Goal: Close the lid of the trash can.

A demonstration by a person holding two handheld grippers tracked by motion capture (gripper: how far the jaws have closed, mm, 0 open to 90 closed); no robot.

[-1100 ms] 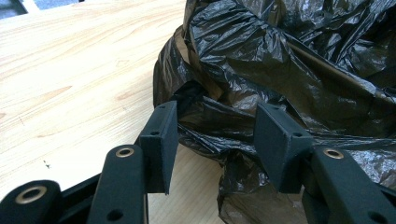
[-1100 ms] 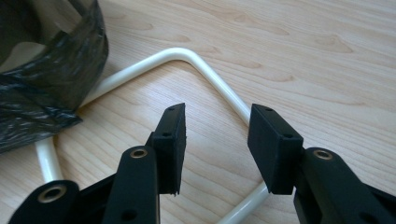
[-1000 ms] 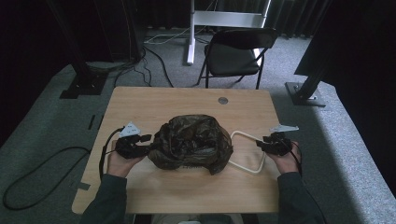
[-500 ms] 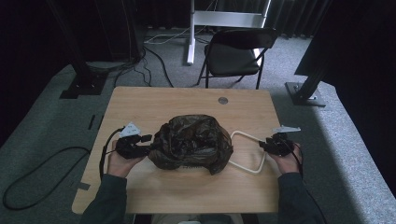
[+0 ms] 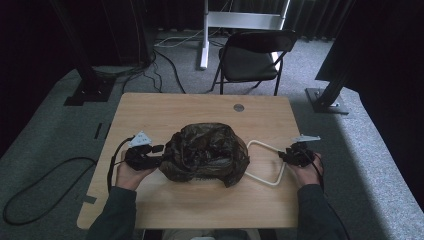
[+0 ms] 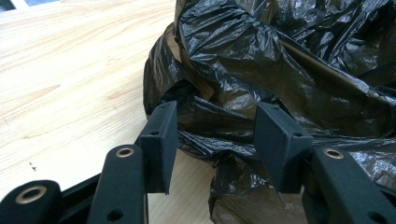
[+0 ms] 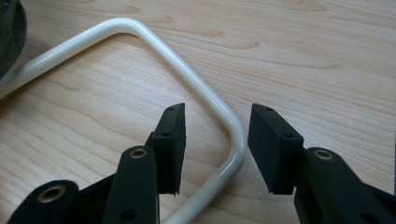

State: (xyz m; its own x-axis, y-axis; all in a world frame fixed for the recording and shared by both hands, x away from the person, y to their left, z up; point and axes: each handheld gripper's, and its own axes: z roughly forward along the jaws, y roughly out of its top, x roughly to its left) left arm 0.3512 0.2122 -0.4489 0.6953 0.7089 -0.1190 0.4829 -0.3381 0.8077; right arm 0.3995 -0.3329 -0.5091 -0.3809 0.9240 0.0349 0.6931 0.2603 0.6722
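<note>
1. We are holding the left gripper (image 6: 212, 140) with its jaws wide apart, straddling a fold of the crumpled black plastic bag (image 5: 207, 152) at mid-table; nothing is pinched yet.
2. We are keeping the right gripper (image 7: 215, 144) open too, its jaws spanning the bent corner of the cream-white tube frame (image 7: 187, 79) lying beside the bag.
3. Closing now, we are risking the thin film slipping out, or the round tube squirting sideways.
4. The high view is showing the frame running under the bag; the right gripper view is showing the straddle.
</note>
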